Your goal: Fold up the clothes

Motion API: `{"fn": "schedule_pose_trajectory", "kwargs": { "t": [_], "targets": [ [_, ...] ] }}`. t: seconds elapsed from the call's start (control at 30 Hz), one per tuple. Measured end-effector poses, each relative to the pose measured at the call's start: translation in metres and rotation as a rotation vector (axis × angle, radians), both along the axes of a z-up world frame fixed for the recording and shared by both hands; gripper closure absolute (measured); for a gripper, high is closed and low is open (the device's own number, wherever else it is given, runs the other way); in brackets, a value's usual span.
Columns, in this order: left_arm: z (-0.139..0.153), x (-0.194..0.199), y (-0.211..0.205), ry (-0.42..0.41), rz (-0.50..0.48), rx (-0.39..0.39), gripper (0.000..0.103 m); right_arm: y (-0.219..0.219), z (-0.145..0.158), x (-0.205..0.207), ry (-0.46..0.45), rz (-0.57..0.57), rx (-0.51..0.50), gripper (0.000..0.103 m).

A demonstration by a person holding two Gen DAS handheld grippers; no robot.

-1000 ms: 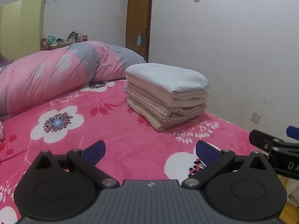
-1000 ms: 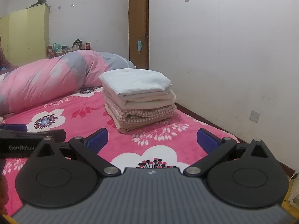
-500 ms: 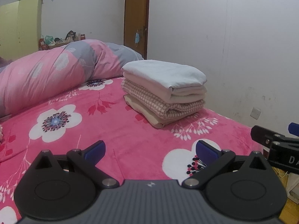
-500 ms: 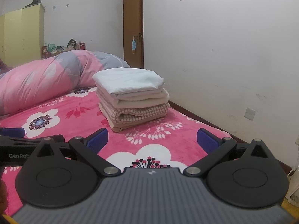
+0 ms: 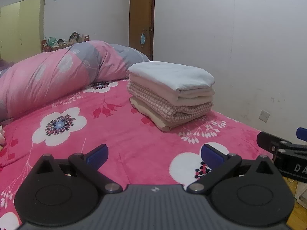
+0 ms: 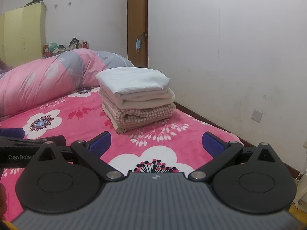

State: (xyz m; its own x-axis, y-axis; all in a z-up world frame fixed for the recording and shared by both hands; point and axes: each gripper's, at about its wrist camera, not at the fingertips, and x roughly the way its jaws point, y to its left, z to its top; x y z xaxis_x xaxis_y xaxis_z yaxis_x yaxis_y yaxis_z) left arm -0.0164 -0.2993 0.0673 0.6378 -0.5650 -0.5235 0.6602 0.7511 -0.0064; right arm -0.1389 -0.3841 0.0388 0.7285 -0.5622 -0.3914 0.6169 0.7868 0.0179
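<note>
A neat stack of folded clothes (image 5: 170,94) sits on the pink flowered bed (image 5: 119,134) near the wall: a white piece on top, then cream, pink checked and tan pieces. It also shows in the right wrist view (image 6: 136,97). My left gripper (image 5: 154,154) is open and empty, held above the bed well short of the stack. My right gripper (image 6: 156,142) is open and empty too, to the right of the left one. Each gripper shows at the edge of the other's view.
A rolled pink and grey quilt (image 5: 57,74) lies across the far side of the bed. The white wall (image 5: 239,57) runs along the bed's right side, with a brown door (image 5: 142,17) behind. A yellow wardrobe (image 5: 21,30) stands at the back left.
Both grippers have drifted slightly back and shifted sideways; the stack sits a little differently in both views. Both stay open. The clothes have not moved.
</note>
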Motion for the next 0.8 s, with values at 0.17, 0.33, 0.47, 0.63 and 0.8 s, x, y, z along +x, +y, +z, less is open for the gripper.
{"fn": "schedule_pose_trajectory", "kwargs": {
  "t": [0.17, 0.33, 0.47, 0.63, 0.8],
  "targets": [
    [-0.0002, -0.0013, -0.0011, -0.005, -0.006, 0.007, 0.0, 0.0011, -0.0007, -0.0005, 0.003, 0.002, -0.001, 0.001],
    [-0.0001, -0.0014, -0.0003, -0.002, -0.002, 0.007, 0.0, 0.0019, -0.0015, -0.0013, 0.003, -0.003, 0.004, 0.001],
    [-0.0013, -0.0012, 0.0, -0.002, -0.001, 0.01, 0.0, 0.0025, -0.0017, -0.0008, 0.004, 0.0, 0.002, 0.001],
    [-0.0032, -0.0012, 0.0, 0.003, -0.001, 0.014, 0.0, 0.0012, -0.0019, 0.0001, 0.002, 0.002, 0.003, 0.001],
    [-0.0032, -0.001, 0.0023, 0.003, -0.002, 0.013, 0.0, 0.0002, -0.002, 0.0004, 0.001, -0.001, 0.003, 0.001]
  ]
}}
